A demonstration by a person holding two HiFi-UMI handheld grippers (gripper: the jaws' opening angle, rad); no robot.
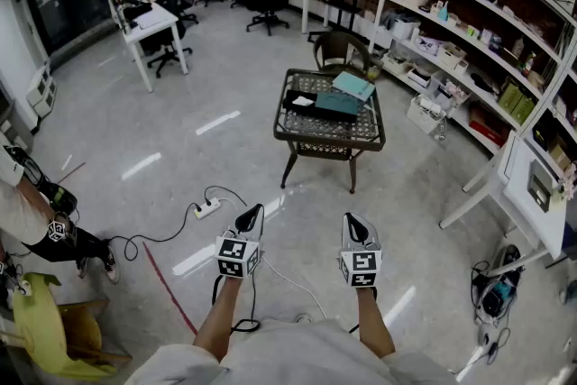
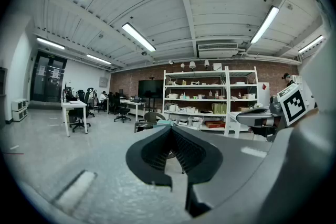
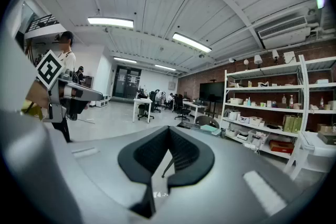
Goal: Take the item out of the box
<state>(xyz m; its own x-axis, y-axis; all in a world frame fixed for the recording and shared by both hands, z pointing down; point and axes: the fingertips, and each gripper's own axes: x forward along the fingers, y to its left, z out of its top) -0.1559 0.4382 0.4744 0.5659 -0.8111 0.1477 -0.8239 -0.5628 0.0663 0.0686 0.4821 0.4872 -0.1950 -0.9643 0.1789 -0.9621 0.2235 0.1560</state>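
Pointing forward over floor, side by side: left gripper [image 1: 255, 212], jaws together, nothing between them; right gripper [image 1: 352, 219], jaws together too, empty. Both well apart from wicker table [image 1: 297, 132] ahead. Dark teal box [image 1: 337, 107] on table's right half, contents too small to tell. Pale teal flat piece [image 1: 353, 86] at box's far edge. Black flat thing [image 1: 300, 100] near table's left edge. White power strip [image 1: 207, 208] on floor, left of left gripper. Shelves [image 1: 469, 41] along right wall.
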